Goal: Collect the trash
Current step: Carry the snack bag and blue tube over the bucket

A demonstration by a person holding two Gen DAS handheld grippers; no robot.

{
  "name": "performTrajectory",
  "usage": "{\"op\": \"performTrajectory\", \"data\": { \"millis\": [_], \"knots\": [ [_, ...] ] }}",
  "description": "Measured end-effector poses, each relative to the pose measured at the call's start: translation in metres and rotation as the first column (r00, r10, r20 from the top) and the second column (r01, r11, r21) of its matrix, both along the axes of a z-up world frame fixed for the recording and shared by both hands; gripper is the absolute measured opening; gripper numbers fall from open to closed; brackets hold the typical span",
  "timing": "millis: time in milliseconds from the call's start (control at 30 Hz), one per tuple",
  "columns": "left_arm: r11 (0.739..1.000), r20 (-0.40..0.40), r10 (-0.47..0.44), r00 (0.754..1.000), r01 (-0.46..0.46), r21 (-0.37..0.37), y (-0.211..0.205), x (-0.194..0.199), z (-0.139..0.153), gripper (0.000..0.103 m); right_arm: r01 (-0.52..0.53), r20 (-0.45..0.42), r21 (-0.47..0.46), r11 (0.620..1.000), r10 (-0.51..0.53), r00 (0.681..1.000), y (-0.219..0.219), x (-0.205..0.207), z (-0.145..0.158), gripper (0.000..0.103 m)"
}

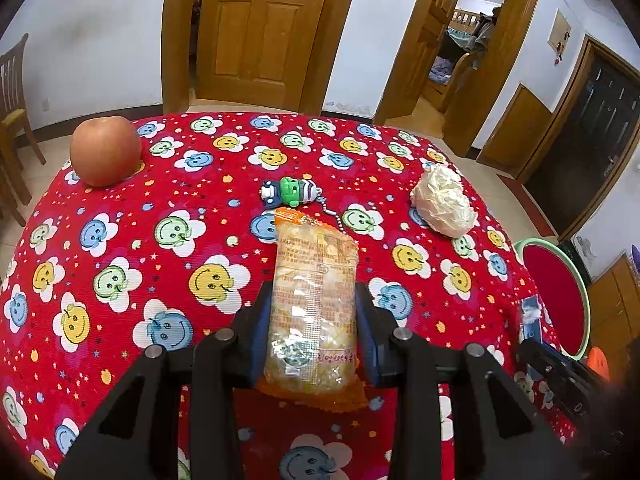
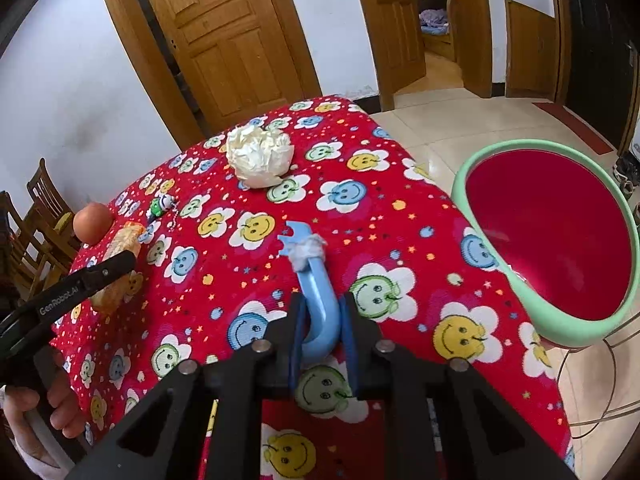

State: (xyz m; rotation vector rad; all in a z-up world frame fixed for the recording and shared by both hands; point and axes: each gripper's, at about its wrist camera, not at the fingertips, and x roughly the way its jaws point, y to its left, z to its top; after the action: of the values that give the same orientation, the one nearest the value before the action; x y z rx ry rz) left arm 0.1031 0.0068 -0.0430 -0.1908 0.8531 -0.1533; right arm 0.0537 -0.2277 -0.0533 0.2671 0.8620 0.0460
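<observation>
Trash on this table comes to three pieces by my count: one snack packet point(image 1: 312, 312), one blue plastic piece point(image 2: 318, 304) and one crumpled ball of white paper point(image 1: 443, 201). My left gripper point(image 1: 313, 328) has its fingers clamped on the packet's two long sides, the packet pointing away from me over the tablecloth point(image 1: 120, 248). My right gripper point(image 2: 320, 340) pinches the curved end of the blue piece, which has a white wad point(image 2: 307, 250) stuck near its forked tip. The paper ball lies loose near the far right edge, well apart from both grippers.

One apple point(image 1: 105, 151) sits at the far left corner, and one small toy keychain point(image 1: 290, 191) lies just beyond the packet's far end. One green-rimmed basin point(image 2: 556, 240) with a red inside stands beside the table on a wire stand.

The packet's print is too fine to read. I cannot tell whether the packet or the blue piece touches the cloth. The basin is cut off at the frame's edge in the left view.

A red cloth printed with smiling flowers covers the table. Behind it are white walls, a closed wooden door point(image 1: 256, 32), an open doorway point(image 1: 460, 40), pale floor tiles and a wooden chair point(image 1: 12, 92).
</observation>
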Motion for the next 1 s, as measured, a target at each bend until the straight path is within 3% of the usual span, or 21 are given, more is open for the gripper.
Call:
{"op": "performTrajectory", "data": {
  "millis": [533,1000],
  "knots": [
    [0.998,0.038,-0.065,0.997,0.065,0.006,-0.036,-0.02,0.034,0.038,0.062,0.07,0.055,0.997,-0.065,0.995,-0.048,-0.026,0.025,0.02],
    [0.983,0.053,-0.184,0.981,0.185,-0.012,-0.104,-0.03,0.055,0.038,0.184,0.1,0.092,0.979,-0.192,0.976,-0.116,-0.041,0.03,0.02]
  ]
}}
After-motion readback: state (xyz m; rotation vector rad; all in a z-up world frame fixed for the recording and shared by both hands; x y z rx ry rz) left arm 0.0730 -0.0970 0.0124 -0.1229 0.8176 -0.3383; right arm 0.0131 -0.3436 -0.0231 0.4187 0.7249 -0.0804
